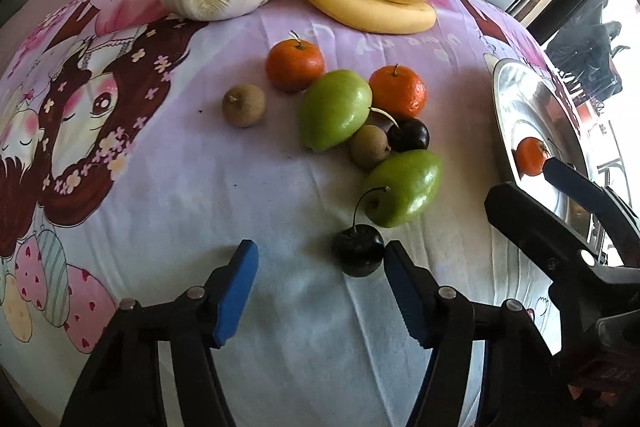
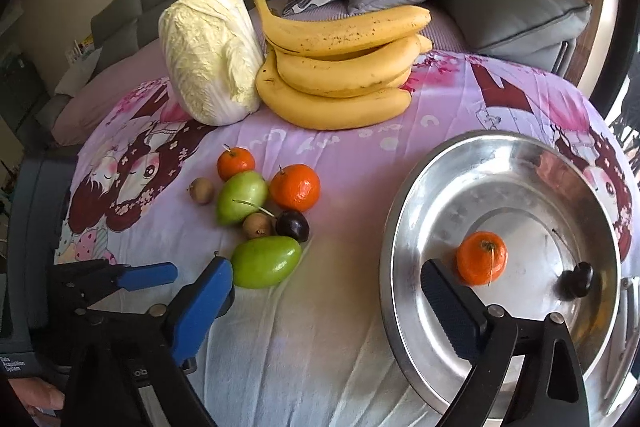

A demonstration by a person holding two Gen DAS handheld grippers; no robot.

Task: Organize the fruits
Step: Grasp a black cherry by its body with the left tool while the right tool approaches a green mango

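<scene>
Right wrist, dark cherry in steel bowl

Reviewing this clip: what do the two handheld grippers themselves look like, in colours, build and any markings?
Both match. The left gripper and right gripper have black plastic scissor-like arms joined by silver rivets, ending in flat blue pads on the fingers. The left gripper's body carries small white lettering, seen from the right wrist camera. No cables or sleeves show.

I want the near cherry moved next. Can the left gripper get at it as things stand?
Probably yes. The left gripper is open, and the cherry lies on the cloth just ahead, close beside its right finger. Nothing covers it; only the green fruit sits close behind, near the stem.
</scene>
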